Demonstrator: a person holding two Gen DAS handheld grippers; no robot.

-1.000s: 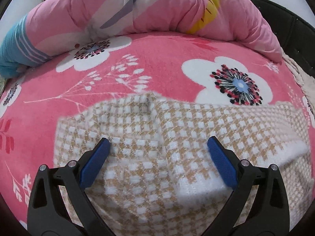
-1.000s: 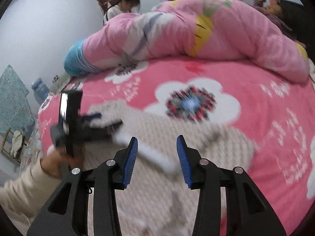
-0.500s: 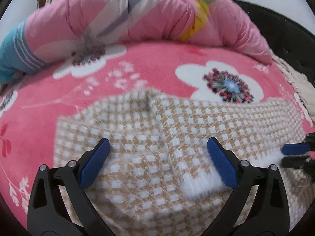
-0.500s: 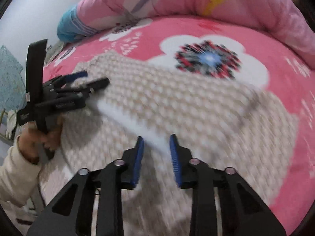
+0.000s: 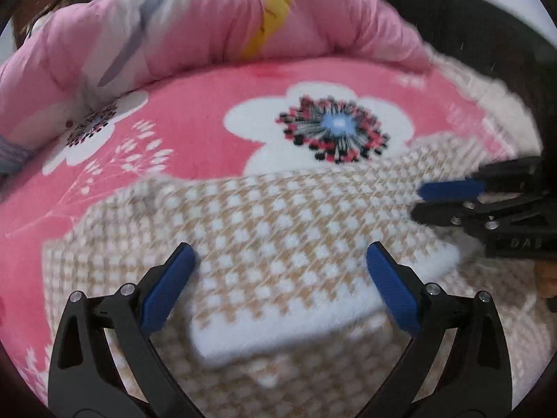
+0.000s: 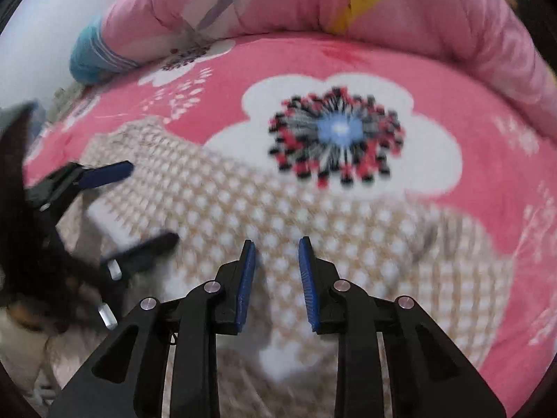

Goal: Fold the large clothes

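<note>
Left wrist view: the left gripper hovers with its jaws spread wide over a beige-and-white checked sweater spread on a pink flowered blanket, grasping nothing. A folded sleeve with a white cuff lies between its fingers. The right gripper enters from the right edge; a rolled pink quilt lines the far edge.

Right wrist view: the right gripper, jaws parted with only a narrow gap, holds nothing above the sweater. The left gripper, blurred, reaches in at left.
</note>
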